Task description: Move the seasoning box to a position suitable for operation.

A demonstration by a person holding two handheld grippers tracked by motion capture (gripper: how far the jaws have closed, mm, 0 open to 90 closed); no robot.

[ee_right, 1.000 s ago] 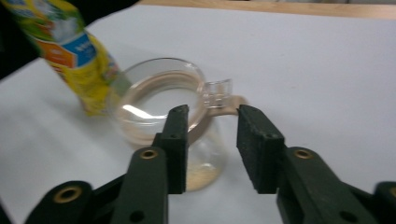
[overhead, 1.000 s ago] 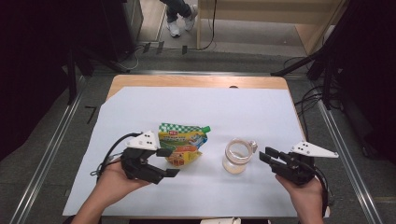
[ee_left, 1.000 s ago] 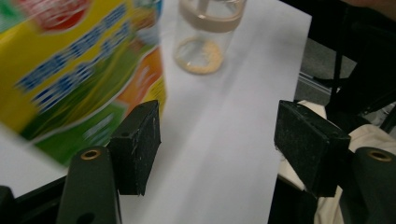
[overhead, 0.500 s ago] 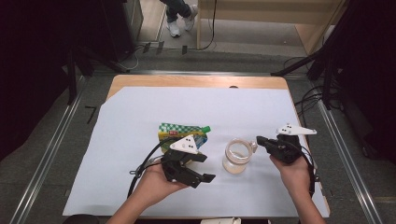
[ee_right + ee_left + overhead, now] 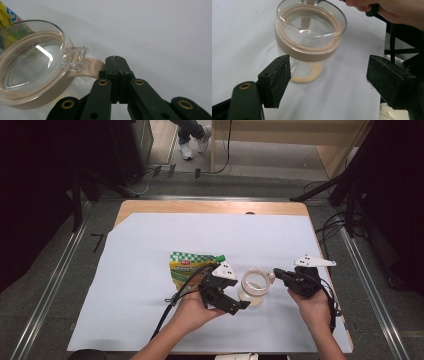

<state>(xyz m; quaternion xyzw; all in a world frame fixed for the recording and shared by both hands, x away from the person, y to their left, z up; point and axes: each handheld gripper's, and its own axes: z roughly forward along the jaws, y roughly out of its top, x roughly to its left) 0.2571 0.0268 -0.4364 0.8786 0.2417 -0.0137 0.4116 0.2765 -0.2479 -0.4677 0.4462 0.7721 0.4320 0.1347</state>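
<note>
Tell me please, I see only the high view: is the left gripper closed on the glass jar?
Observer: No. In the left gripper view the left gripper is wide open. The jar stands just ahead of its jaws, not clamped.
Operator: Is something inside the jar?
Observer: Yes, a thin layer of yellowish grains at the bottom.
Operator: And the right gripper?
Observer: In the right gripper view the right gripper is shut, with its tips at the beige tab of the lid. Whether it pinches the tab, I cannot tell.
</note>
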